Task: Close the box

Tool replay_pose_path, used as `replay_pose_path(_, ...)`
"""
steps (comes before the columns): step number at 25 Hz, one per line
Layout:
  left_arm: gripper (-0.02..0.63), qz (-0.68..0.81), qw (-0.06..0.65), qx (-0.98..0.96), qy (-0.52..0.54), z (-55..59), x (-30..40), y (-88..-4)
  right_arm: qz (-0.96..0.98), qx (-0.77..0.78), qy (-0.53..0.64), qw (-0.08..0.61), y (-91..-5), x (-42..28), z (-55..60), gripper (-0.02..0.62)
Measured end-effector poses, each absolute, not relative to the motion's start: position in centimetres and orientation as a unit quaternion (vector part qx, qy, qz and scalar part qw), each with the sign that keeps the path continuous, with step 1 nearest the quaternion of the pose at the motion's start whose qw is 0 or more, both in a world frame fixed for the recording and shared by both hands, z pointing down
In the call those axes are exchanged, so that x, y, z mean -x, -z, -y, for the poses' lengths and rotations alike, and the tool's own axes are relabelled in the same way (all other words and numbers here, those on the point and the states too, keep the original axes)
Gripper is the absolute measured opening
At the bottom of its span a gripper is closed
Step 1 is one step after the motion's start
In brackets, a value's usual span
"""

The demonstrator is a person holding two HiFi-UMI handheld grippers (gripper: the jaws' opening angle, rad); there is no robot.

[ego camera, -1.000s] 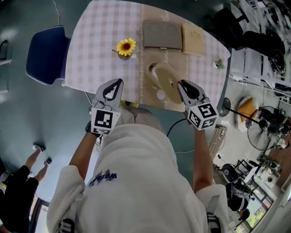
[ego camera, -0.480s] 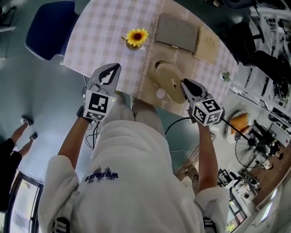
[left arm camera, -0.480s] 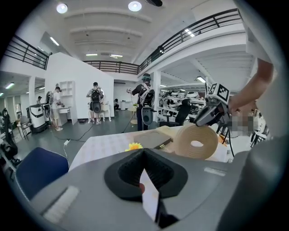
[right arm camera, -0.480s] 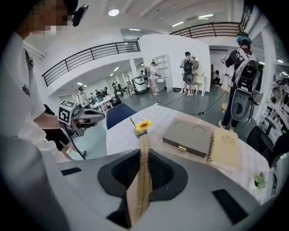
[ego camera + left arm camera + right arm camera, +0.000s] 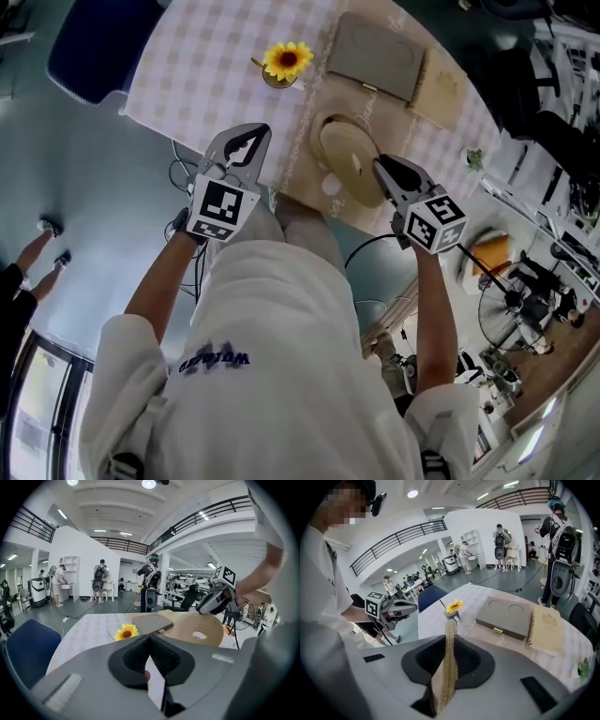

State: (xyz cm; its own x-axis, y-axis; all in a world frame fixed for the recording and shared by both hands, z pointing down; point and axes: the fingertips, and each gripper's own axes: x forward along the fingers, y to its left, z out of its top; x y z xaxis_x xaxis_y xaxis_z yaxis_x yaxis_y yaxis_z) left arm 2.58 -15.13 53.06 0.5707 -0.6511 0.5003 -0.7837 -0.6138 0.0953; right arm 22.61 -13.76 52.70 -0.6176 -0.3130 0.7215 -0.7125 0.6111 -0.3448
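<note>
Two claws are raised over the near edge of the surface [image 5: 202, 66], both closed. The left claw [image 5: 255, 137] has its jaws drawn together, with a thin pale strip [image 5: 154, 688] in the seam; I cannot tell what it is. The right claw [image 5: 382, 171] is clamped on the brim of a straw hat [image 5: 342, 145], which its own view shows only edge-on as a narrow woven band. From the head view, the person's white shirt [image 5: 281, 375] hides the surface's near edge.

The box [image 5: 504, 616] lies ahead of the right claw, beyond the hat, lid down, clasp [image 5: 498, 630] facing the claw. A cream booklet [image 5: 544, 631] lies just to its right. A sunflower [image 5: 287, 60] in a small pot stands ahead of the left claw, and a blue chair [image 5: 89, 47] sits off to that claw's left.

I see a pale checked cloth on the surface, a grey-green floor [image 5: 84, 206], a railed gallery and people [image 5: 101, 576] standing far back.

The box is flat, matte grey, with two round recesses in its lid. The hat is round and woven.
</note>
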Motion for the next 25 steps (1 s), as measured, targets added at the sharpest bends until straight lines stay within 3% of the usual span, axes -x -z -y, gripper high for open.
replay_pose_path(25,0.002,0.385,0.193,-0.878,-0.208,12.1,-6.0,-54.5,0.855,-0.264,-0.275,0.352,-54.5,-21.0,15.5,0.06)
